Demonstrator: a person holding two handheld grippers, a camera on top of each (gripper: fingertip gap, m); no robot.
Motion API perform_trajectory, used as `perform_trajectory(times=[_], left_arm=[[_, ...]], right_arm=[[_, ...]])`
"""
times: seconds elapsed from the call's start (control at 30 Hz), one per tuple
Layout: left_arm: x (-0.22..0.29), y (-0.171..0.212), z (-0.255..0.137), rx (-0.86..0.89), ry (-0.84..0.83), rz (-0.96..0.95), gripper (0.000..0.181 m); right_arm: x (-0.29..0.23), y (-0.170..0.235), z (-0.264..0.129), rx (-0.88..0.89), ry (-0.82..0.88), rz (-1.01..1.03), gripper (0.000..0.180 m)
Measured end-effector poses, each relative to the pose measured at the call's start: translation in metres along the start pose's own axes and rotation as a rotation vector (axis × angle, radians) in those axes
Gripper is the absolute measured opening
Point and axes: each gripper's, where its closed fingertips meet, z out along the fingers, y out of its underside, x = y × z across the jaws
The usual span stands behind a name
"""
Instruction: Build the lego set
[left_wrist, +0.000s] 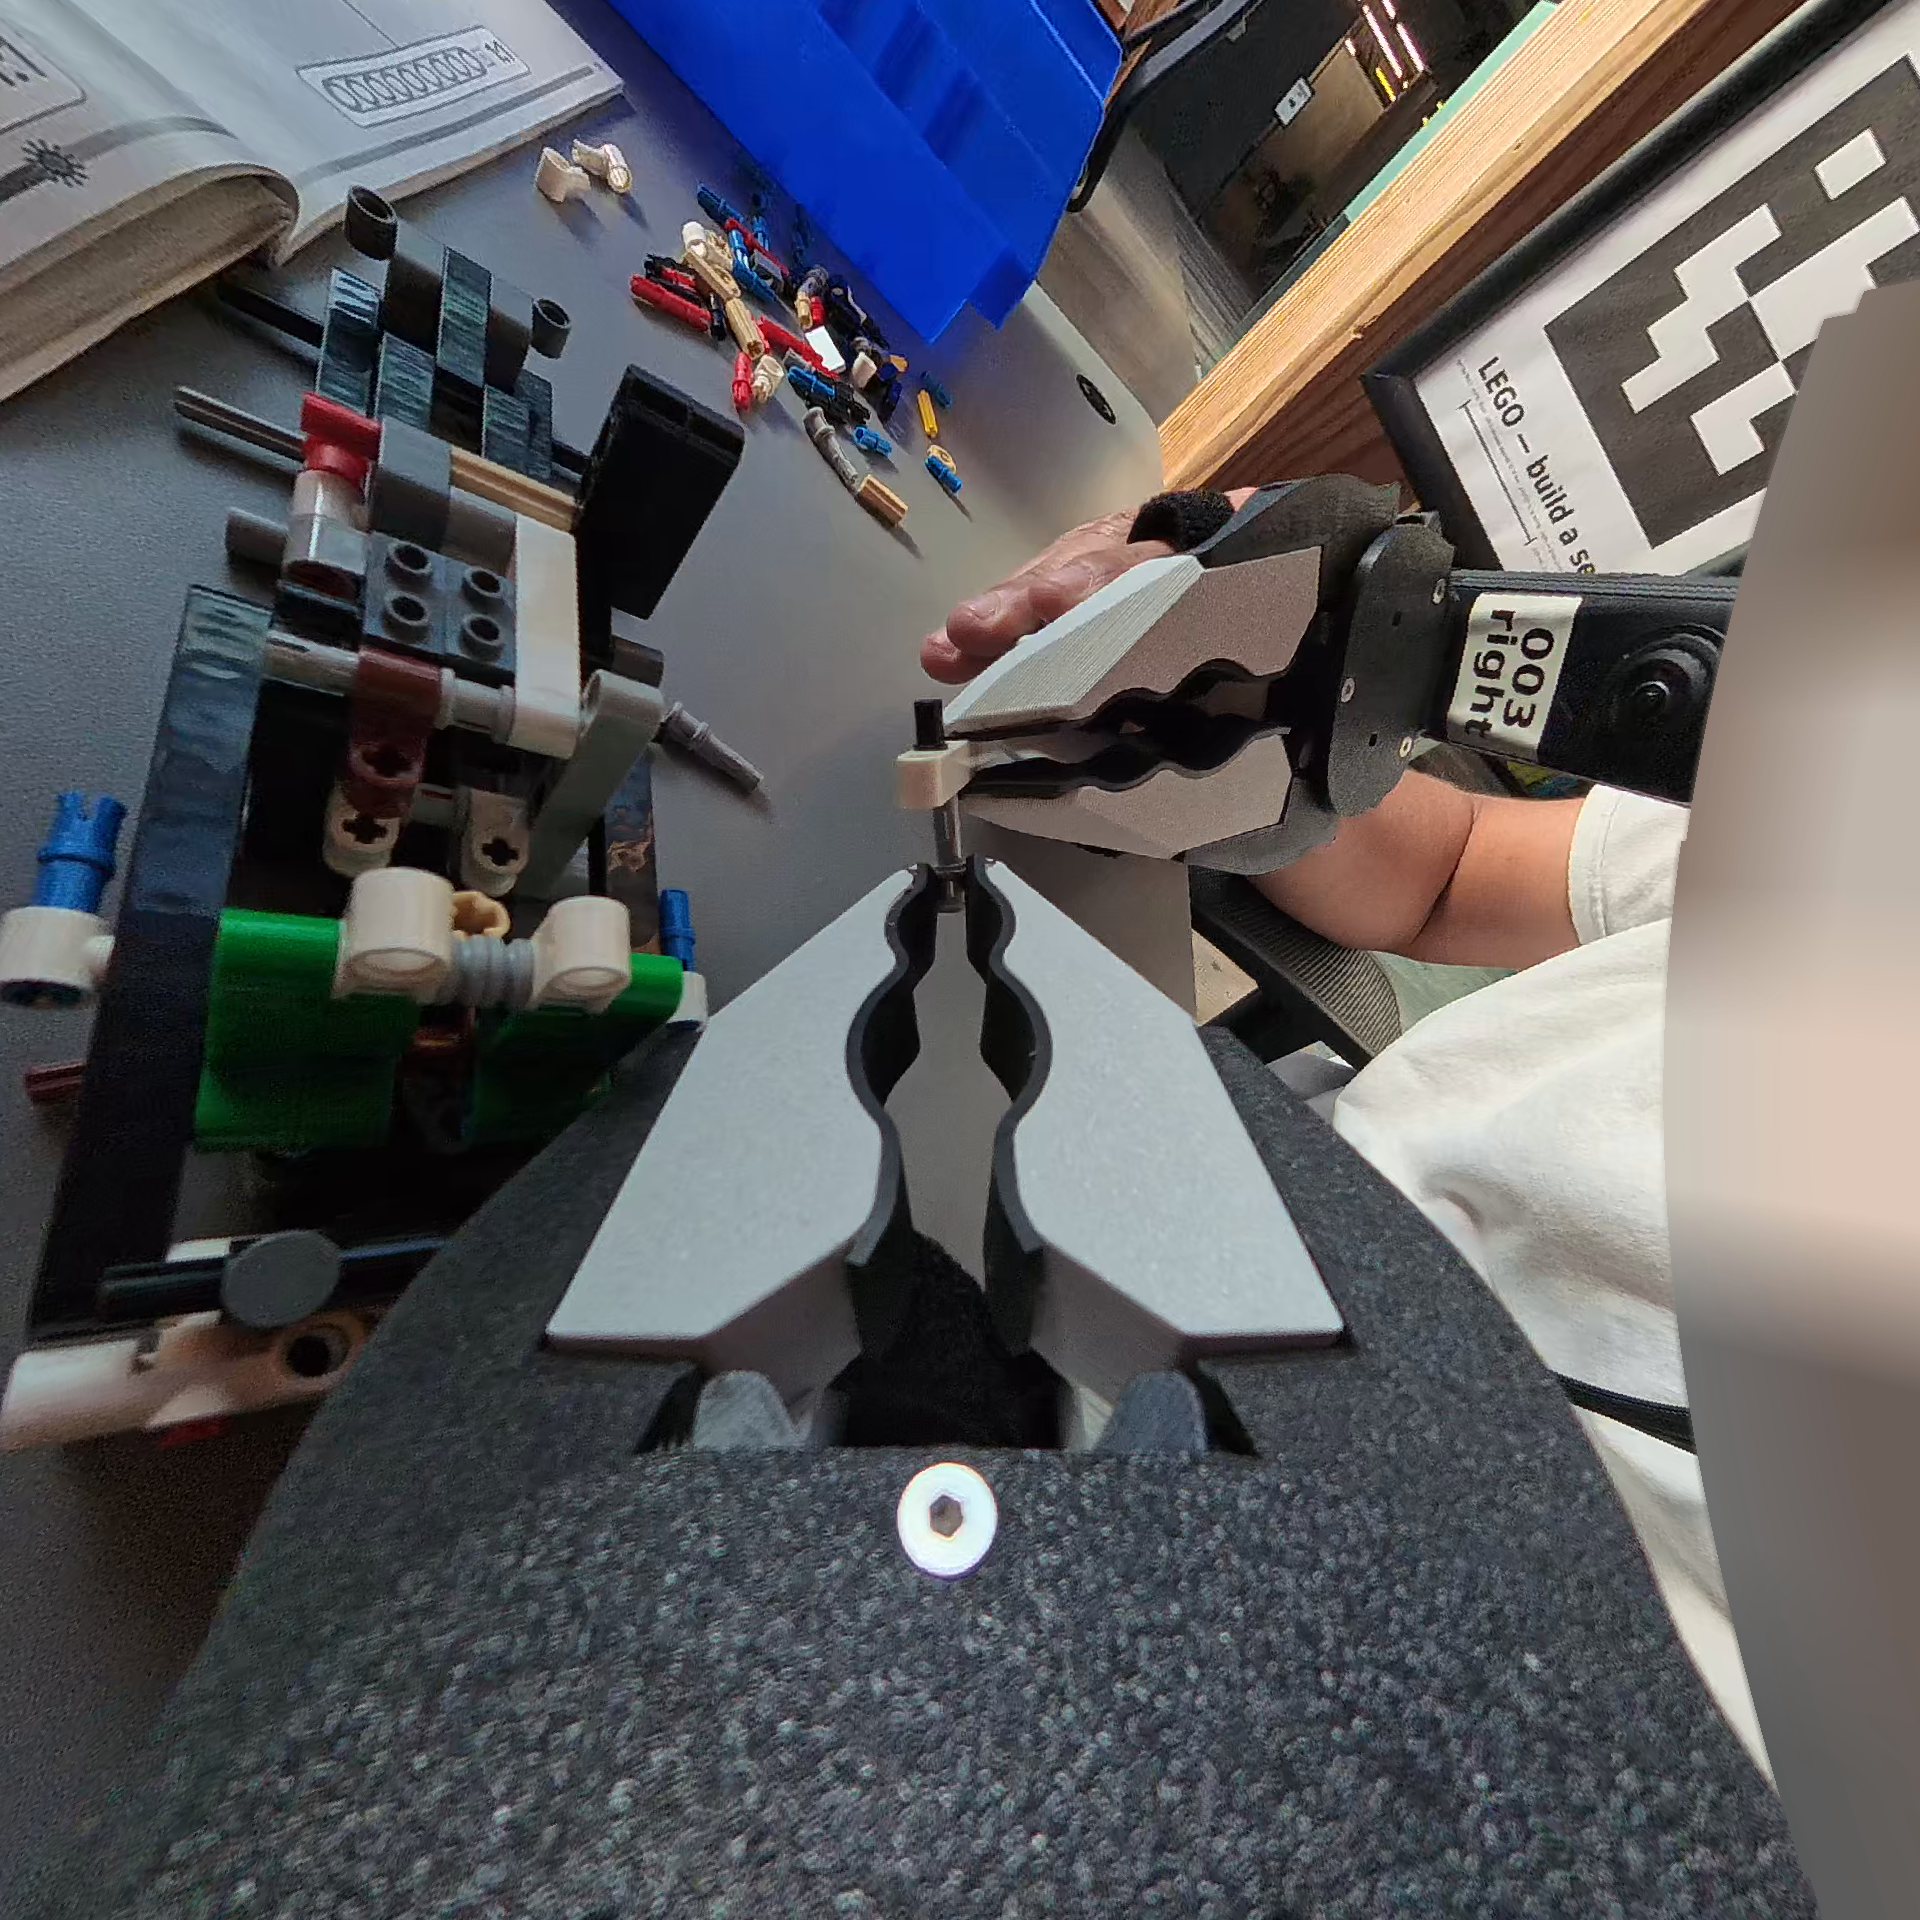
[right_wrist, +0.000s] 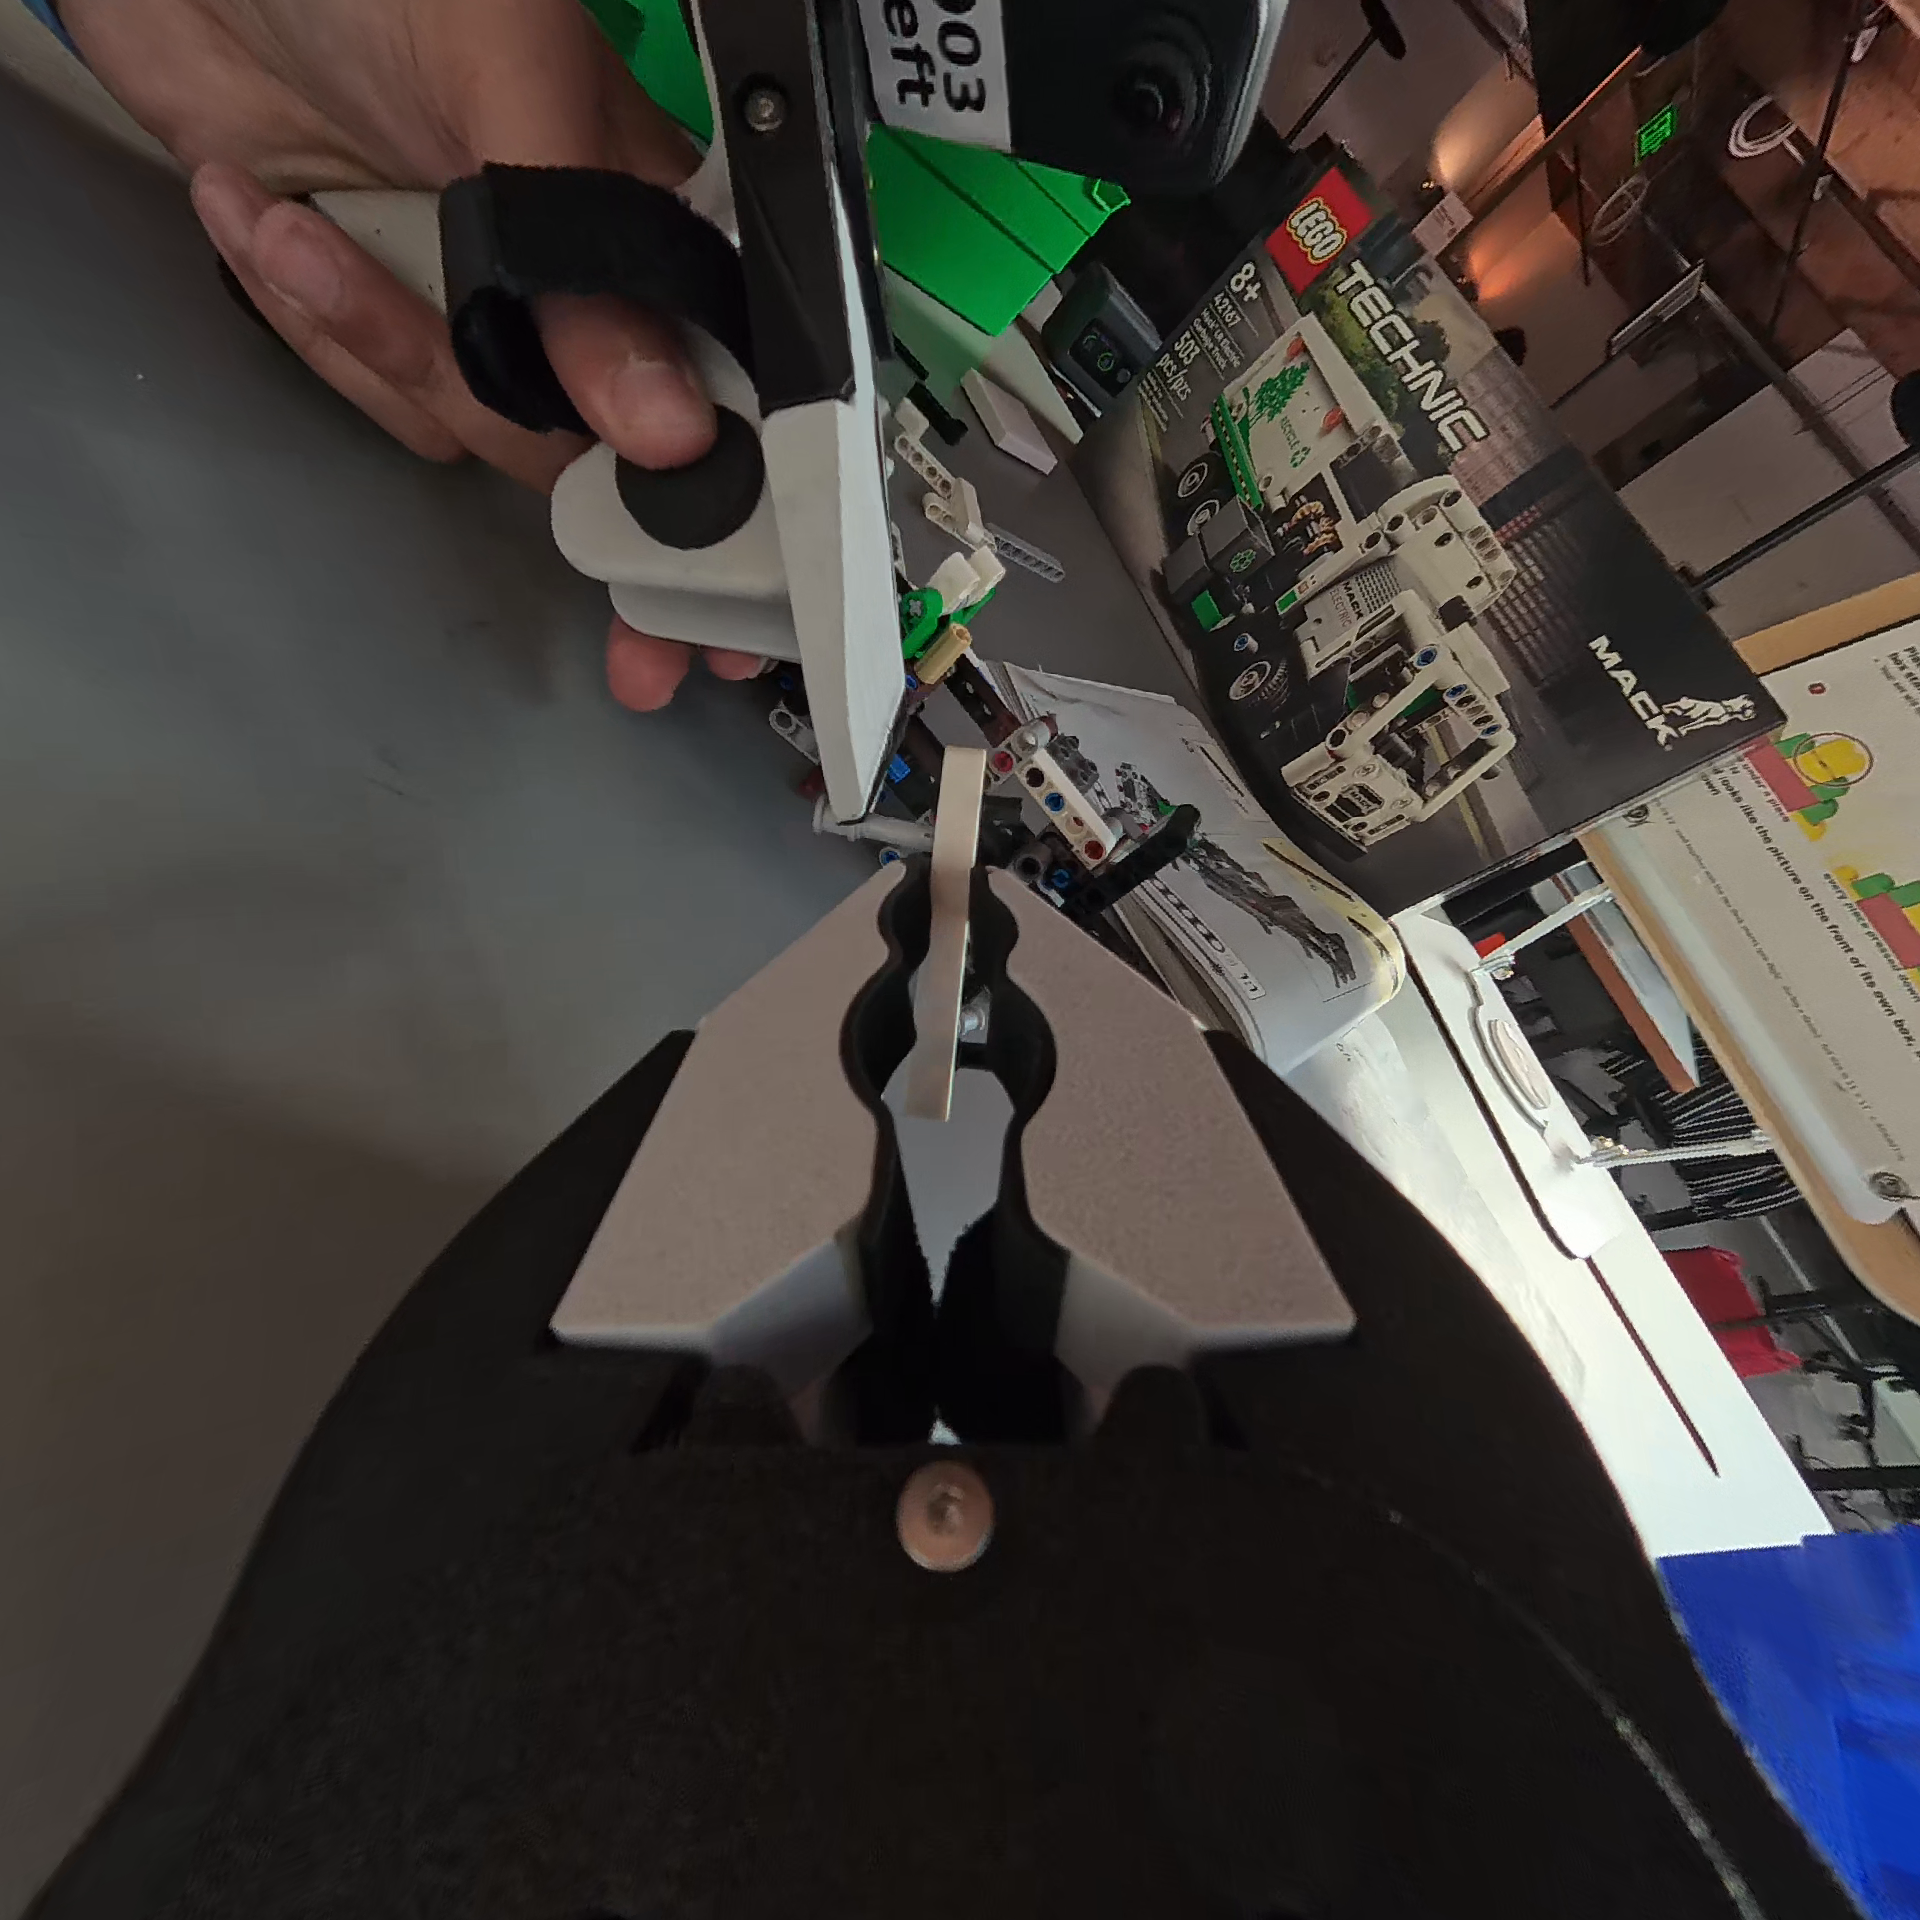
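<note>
My left gripper (left_wrist: 945, 883) is shut on the lower end of a thin grey axle pin (left_wrist: 943, 831) that stands upright. The pin runs through a hole at the end of a white beam (left_wrist: 933, 779), its black top sticking out above. My right gripper (left_wrist: 961, 764) comes in from the right, shut on that white beam. In the right wrist view my right gripper (right_wrist: 945, 914) clamps the white beam (right_wrist: 951, 935) edge-on, and the left gripper (right_wrist: 847, 810) reaches down from above to the pin. The partly built model (left_wrist: 416, 779) with green and black parts lies on the grey table to the left.
A pile of small loose pins (left_wrist: 790, 312) lies on the table (left_wrist: 831, 623) beyond the model, next to a blue bin (left_wrist: 914, 135). An open instruction booklet (left_wrist: 208, 114) lies at top left. The set's box (right_wrist: 1455, 540) and a green bin (right_wrist: 977, 218) stand behind. Less than 4 cm separates the two grippers' tips.
</note>
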Motion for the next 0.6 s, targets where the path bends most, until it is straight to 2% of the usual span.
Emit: perform_trajectory(times=[0.37,0.6], left_arm=[[0.012,-0.005,-0.001,0.037,0.101,-0.064,0.003],[0.018,-0.007,-0.006,0.039,0.195,-0.14,0.003]], right_arm=[[0.004,-0.009,-0.005,0.075,-0.037,0.092,0.006],[0.005,-0.012,-0.009,0.108,-0.019,0.036,0.006]])
